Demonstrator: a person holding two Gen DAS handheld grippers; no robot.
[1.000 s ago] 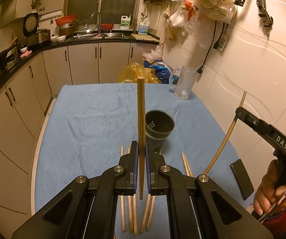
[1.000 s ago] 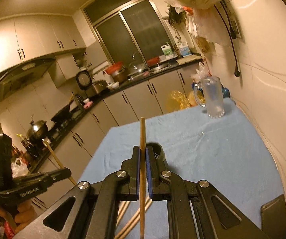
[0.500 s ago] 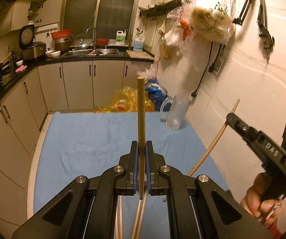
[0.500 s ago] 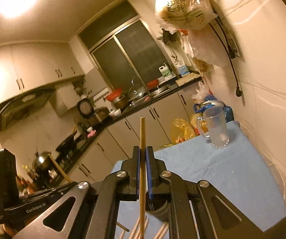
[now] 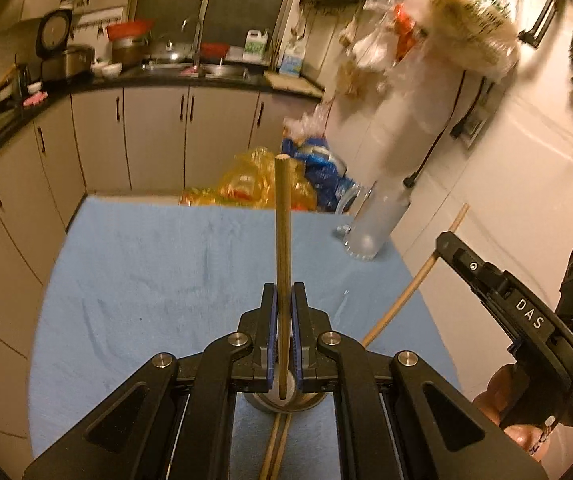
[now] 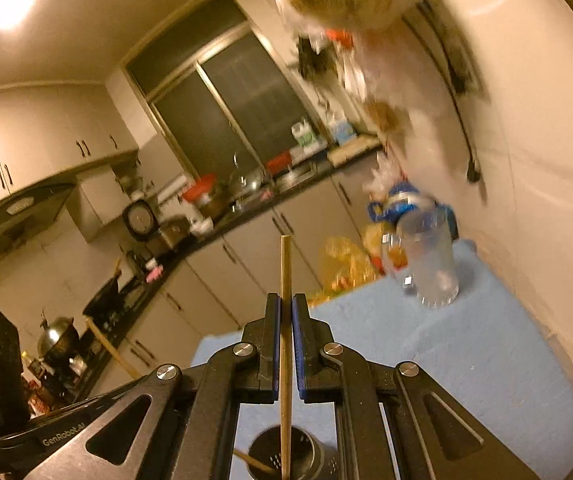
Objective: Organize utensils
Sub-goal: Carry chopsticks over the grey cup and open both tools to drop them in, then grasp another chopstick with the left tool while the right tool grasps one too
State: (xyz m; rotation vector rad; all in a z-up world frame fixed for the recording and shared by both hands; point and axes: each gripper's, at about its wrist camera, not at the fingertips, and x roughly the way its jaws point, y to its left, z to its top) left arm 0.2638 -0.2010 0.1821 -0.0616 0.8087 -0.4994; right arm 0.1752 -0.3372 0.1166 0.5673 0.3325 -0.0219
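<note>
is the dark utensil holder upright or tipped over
Upright. In the right wrist view the utensil holder shows its open mouth facing up, below the chopstick held in the right gripper.

Both grippers have tilted up. The holder [image 5: 282, 400] has slid from 12 o'clock to 6 o'clock beneath each held chopstick [image 5: 283, 280].

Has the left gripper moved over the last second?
Yes. The left gripper went forward over the table; the black holder now sits under its jaws.
</note>
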